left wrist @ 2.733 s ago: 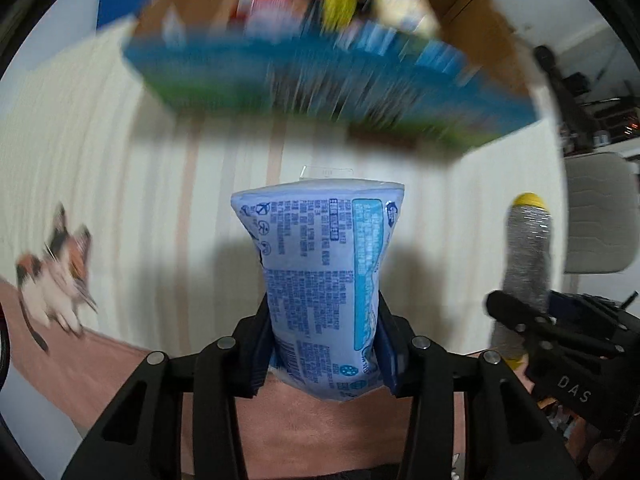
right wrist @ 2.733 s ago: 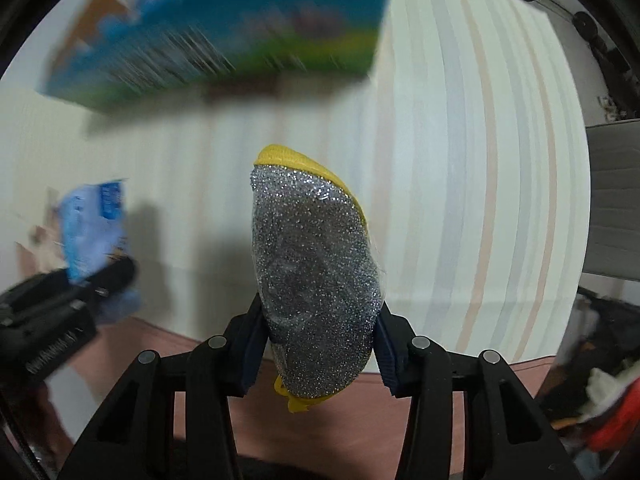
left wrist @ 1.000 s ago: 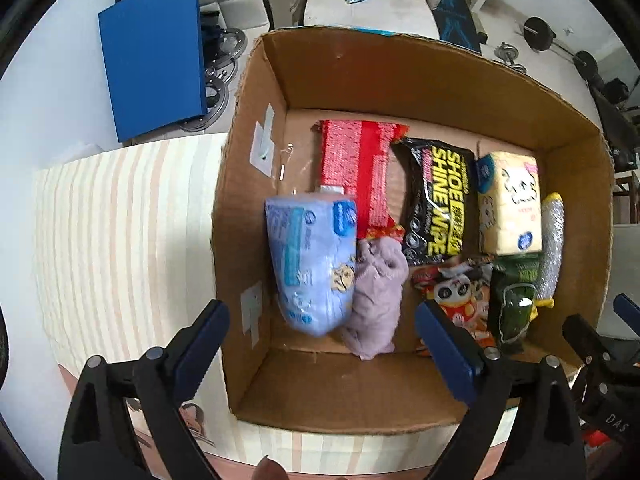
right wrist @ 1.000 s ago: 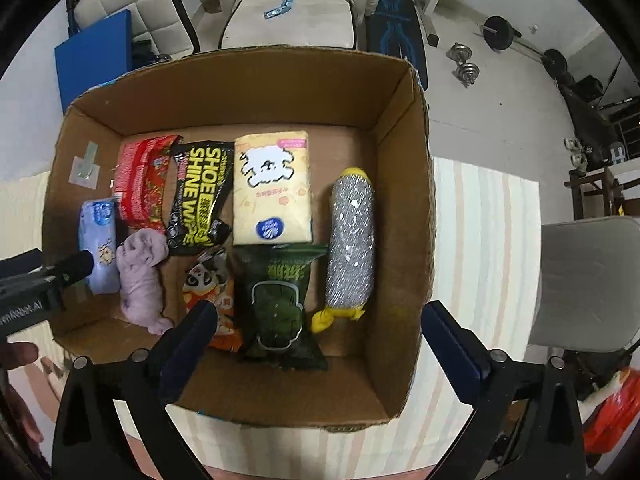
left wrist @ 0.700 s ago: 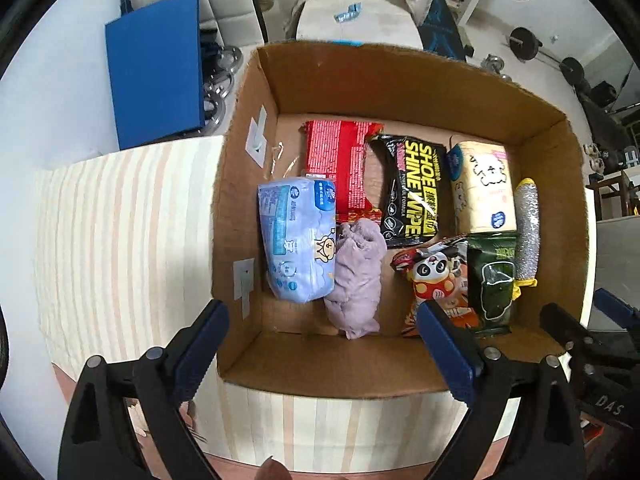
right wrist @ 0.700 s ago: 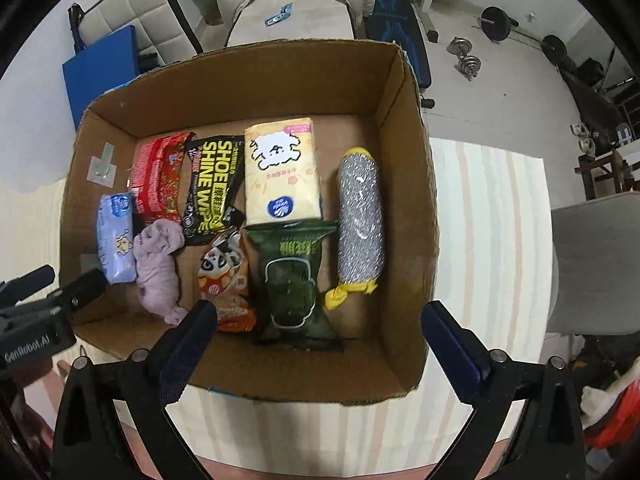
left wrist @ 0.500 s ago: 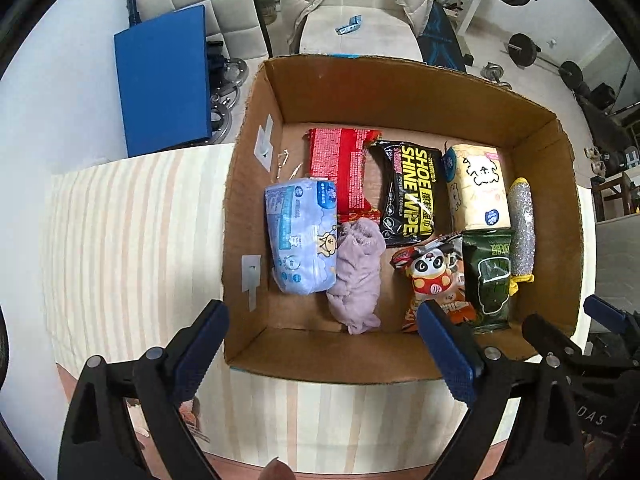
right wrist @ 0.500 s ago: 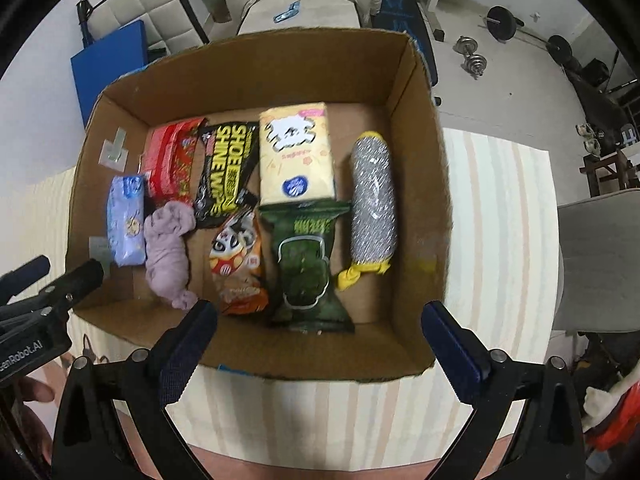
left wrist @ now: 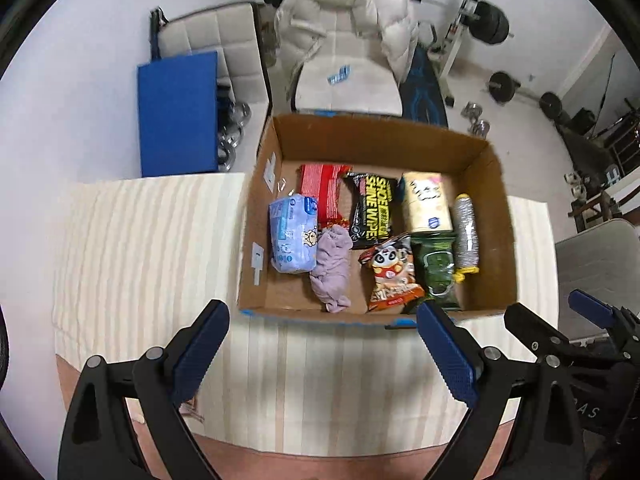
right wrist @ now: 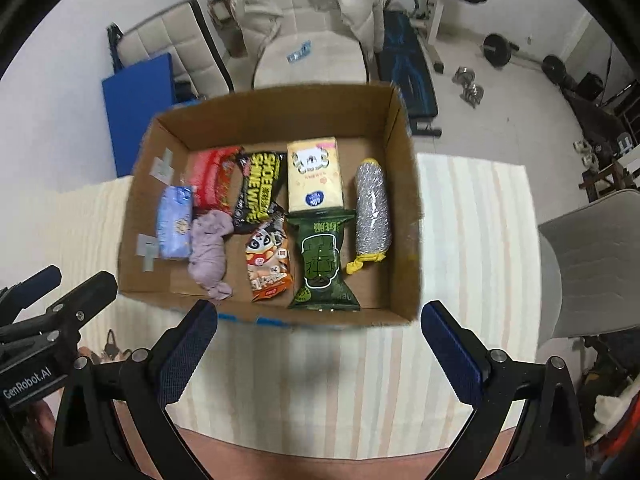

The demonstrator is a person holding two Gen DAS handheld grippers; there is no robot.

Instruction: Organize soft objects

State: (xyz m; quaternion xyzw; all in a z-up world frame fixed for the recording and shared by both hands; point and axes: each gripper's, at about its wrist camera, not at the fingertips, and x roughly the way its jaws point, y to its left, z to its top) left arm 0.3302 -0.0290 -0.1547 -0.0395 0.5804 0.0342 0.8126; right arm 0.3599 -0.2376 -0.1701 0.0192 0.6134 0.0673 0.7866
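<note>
Both grippers, left (left wrist: 322, 346) and right (right wrist: 318, 344), are hanging spread wide, empty, below the seemingly full brown cardboard box (right wrist: 404, 168) at frame centre.

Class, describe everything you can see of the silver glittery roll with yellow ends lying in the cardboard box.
The silver glittery roll is a sausage-shaped, sparkly bundle with a rounded yellow cap at its far end and a knotted yellow tail at its near end. It lies flat on the floor of the cardboard box, lengthwise beside the right wall, next to the green packet. Neither gripper touches it.
</note>
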